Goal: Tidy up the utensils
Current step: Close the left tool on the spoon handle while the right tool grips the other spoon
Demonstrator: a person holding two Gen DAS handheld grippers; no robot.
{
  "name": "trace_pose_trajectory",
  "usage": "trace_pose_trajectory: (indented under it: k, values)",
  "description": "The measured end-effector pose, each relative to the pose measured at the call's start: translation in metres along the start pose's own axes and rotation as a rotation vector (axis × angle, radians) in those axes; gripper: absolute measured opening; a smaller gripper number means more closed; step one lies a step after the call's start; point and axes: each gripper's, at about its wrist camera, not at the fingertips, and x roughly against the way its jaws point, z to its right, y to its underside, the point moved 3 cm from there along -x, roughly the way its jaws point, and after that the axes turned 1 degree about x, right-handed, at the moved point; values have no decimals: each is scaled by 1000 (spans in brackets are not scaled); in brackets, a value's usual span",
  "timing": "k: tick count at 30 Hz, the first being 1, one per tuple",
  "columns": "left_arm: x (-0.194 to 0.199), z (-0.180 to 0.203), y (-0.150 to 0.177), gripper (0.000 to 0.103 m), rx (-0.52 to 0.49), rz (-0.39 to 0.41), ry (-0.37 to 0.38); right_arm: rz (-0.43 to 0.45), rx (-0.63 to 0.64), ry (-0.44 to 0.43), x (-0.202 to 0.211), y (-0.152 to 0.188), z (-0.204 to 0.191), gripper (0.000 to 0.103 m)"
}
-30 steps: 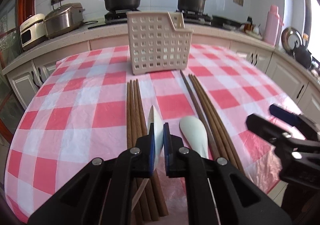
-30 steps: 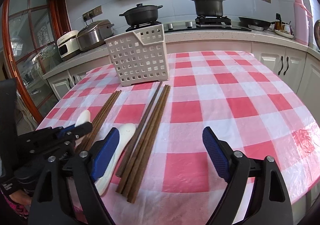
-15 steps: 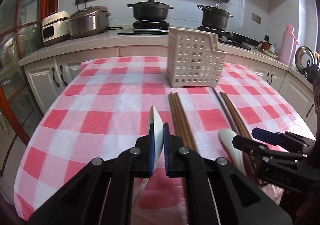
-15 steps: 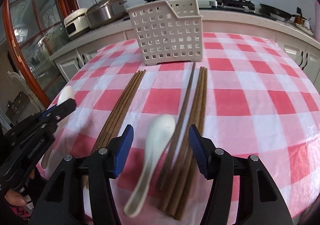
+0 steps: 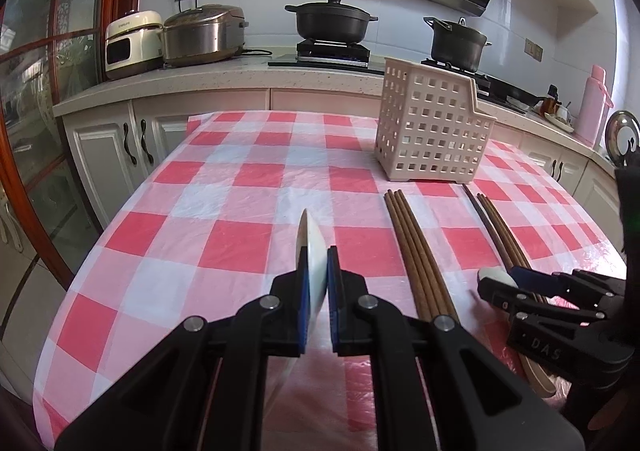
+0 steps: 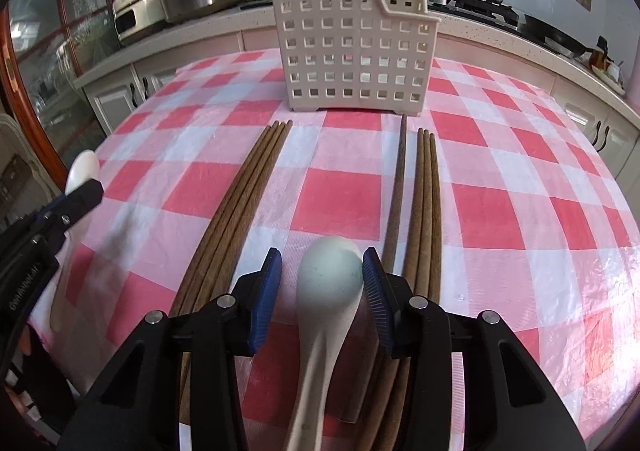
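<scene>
Two spoons matter: the left gripper (image 5: 317, 283) is clamped on a white spoon (image 5: 313, 251); the right gripper (image 6: 323, 285), jaws just closing, straddles the second spoon (image 6: 330, 271) lying on the tablecloth (image 6: 520, 179), so center it before squeezing.

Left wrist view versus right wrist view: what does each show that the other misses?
Left only: the white spoon edge-on, pinched in the left tongs, and a pink bottle on the counter.

Right only: the second spoon lying between the right tongs, which have just been closing, left pad not yet touching.

Both: the perforated basket, chopsticks and checked tablecloth.
</scene>
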Motion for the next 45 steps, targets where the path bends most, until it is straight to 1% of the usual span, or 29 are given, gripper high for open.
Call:
trace_pose_trajectory:
  k: [3, 8, 12, 14, 16, 17, 20, 22, 24, 25, 28, 33, 34, 35, 36, 37, 40, 45]
  values:
    - [-1, -3, 1, 8, 7, -2, 4, -22, 23, 15, -3, 0, -3, 41]
    - [-1, -5, 2, 8, 8, -10, 8, -54, 37, 14, -6, -4, -4, 41]
    - [-2, -4, 2, 8, -2, -10, 4, -57, 70, 18, -7, -5, -6, 41]
    - [-5, -2, 3, 8, -5, -27, 8, -60, 71, 13, -7, -5, -6, 41]
    - [-7, -1, 4, 8, 1, -47, 19, -58, 73, 7, -7, -5, -5, 39]
    - [-8, 0, 5, 9, 6, -59, 27, -56, 77, 3, -7, -5, -6, 34]
    - [-13, 3, 5, 16, 5, -92, 29, -50, 85, -2, -6, -5, -6, 33]
    - [-19, 3, 6, 26, 11, -129, 22, -47, 92, -8, -6, -4, -6, 33]
    - [-23, 4, 6, 29, 17, -152, 31, -49, 86, -21, -6, -5, -5, 33]
    - [-25, 4, 6, 32, 15, -154, 23, -49, 82, -26, -6, -5, -5, 33]
    - [-30, 7, 5, 35, 1, -168, -9, -41, 71, -36, -5, -6, -2, 33]
    - [-42, 9, 8, 35, 1, -206, -37, -27, 59, -52, -3, -6, 2, 33]
    - [-44, 9, 9, 34, 5, -212, -41, -25, 58, -53, -3, -6, 2, 33]
    - [-45, 8, 9, 30, 7, -213, -44, -23, 58, -56, -2, -5, 2, 33]
    - [-45, 8, 9, 19, 6, -213, -45, -18, 57, -59, -1, -5, 2, 33]
    - [-46, 8, 9, 12, 2, -210, -48, -14, 56, -61, -1, -5, 2, 33]
    - [-41, 8, 7, 6, -2, -178, -58, 6, 53, -71, 3, -6, 2, 33]
    - [-25, 4, -2, 6, 21, -99, -35, 67, 42, -85, 16, -9, 3, 33]
